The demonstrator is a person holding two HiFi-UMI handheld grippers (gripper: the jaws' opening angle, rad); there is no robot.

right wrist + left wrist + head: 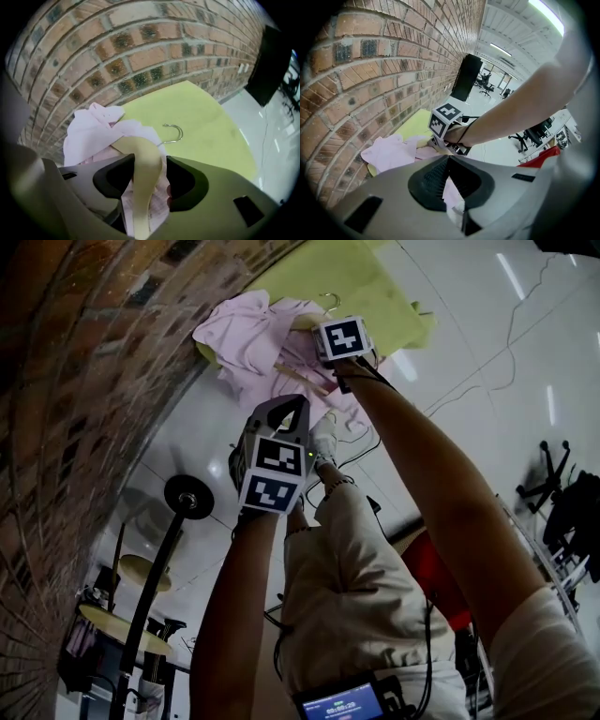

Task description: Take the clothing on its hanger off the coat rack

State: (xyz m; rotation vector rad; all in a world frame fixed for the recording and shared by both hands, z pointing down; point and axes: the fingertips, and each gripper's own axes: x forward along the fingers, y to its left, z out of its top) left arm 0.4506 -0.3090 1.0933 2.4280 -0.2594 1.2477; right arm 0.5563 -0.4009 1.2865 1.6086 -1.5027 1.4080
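The pink clothing [91,133] on its wooden hanger [143,187] is seen lying on a yellow-green mat [206,122] below a brick wall [117,51], in the upper middle of the head view. The right gripper [149,161] is held over it, fingers spread, with the hanger's arm between them. The left gripper [449,161] is seen lower in that frame, its fingers pressed together, seemingly on a pale strip of the cloth.

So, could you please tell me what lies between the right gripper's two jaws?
In the right gripper view, the hanger's pale arm lies between the open jaws of the right gripper, with the pink clothing under it.
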